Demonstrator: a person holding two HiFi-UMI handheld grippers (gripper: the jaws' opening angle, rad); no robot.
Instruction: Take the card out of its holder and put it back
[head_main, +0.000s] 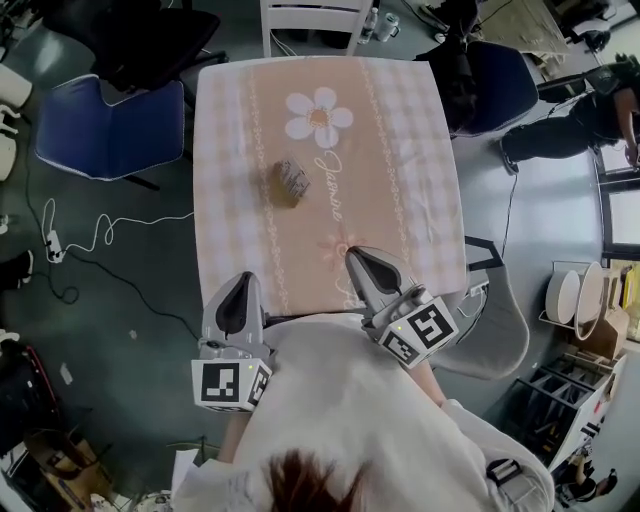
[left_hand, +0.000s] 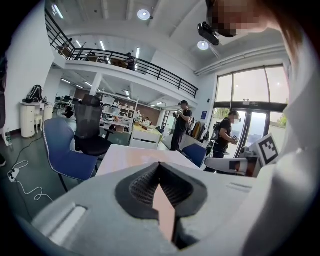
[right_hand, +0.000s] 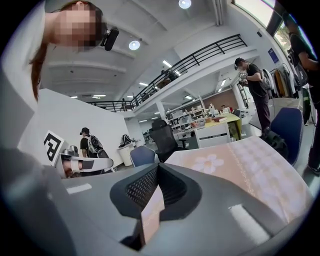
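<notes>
Head view: holder (head_main: 290, 183) sits mid-table (head_main: 420, 160), frame center-top, card not separable from it. It lies up-frame of both grippers, between them. Left gripper (head_main: 237, 290) and right gripper (head_main: 365, 265) are at the near edge, right slightly nearer.
Left gripper view: jaws together, empty.
Right gripper view: jaws together, empty, holder not visible.

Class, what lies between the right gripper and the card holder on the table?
Nothing: in the head view, only bare printed tablecloth stretches from the right gripper to the card holder.
</notes>
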